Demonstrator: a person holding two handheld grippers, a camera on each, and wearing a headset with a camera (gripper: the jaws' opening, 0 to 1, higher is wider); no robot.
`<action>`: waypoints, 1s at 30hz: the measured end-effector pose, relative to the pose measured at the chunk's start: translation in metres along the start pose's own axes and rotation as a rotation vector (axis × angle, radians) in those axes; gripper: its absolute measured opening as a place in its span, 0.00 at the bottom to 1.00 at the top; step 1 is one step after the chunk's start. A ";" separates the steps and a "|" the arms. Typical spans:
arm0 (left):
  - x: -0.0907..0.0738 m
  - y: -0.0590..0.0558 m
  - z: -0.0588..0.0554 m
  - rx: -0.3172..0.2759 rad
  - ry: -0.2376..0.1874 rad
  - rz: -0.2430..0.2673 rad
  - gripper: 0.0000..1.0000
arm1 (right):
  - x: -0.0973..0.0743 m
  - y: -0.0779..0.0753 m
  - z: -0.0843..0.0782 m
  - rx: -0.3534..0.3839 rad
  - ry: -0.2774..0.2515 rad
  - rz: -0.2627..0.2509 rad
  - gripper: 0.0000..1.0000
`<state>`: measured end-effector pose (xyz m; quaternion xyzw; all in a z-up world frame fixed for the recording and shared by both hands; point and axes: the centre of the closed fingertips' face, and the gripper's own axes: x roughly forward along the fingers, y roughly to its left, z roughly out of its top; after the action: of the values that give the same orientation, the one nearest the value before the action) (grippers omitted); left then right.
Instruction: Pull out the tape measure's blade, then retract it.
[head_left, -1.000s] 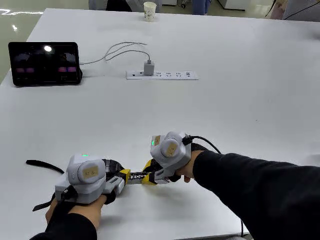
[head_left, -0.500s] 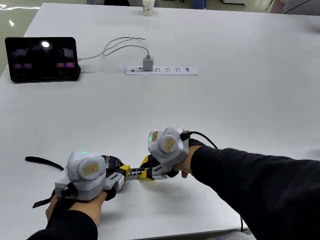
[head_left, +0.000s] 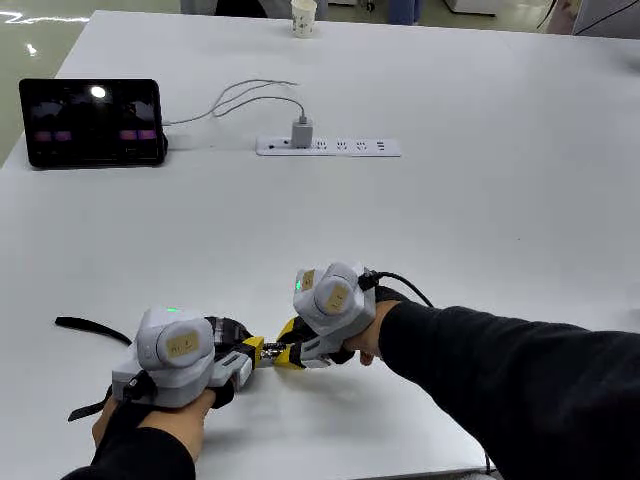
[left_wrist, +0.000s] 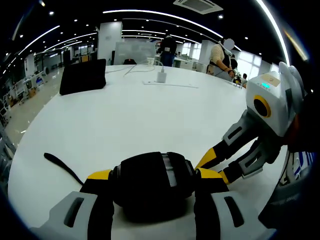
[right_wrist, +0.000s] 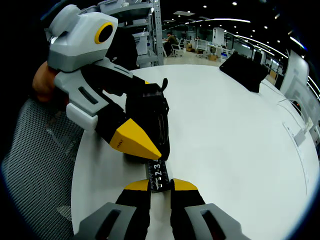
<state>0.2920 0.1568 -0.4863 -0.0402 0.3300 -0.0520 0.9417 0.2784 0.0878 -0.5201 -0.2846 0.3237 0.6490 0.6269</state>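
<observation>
Fingers (left_wrist: 100, 176) of my left gripper (left_wrist: 155, 175) clench the black tape measure (left_wrist: 150, 197) on the counter (left_wrist: 130, 110). My right gripper (right_wrist: 160, 186) pinches its short blade (right_wrist: 158, 172), which points rightward from the case.

Tape measure (left_wrist: 150, 186) on table (head_left: 480, 220) between left tool (head_left: 243, 350) and right tool (right_wrist: 159, 186)

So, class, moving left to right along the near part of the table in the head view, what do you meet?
Flat black strap → left tongs gripping the black tape measure case → short exposed numbered blade → right tongs pinching that blade.
</observation>
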 end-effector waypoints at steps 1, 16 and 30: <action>0.000 0.000 0.000 -0.001 0.001 -0.001 0.60 | 0.000 0.000 0.000 0.000 -0.001 0.000 0.11; 0.000 0.001 0.000 -0.002 0.007 -0.009 0.60 | 0.007 0.002 0.009 -0.004 -0.016 0.009 0.11; 0.000 0.001 0.000 -0.010 0.008 -0.012 0.60 | 0.012 0.003 0.015 -0.006 -0.033 0.019 0.11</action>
<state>0.2922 0.1582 -0.4862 -0.0468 0.3337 -0.0562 0.9399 0.2749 0.1074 -0.5199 -0.2729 0.3141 0.6606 0.6249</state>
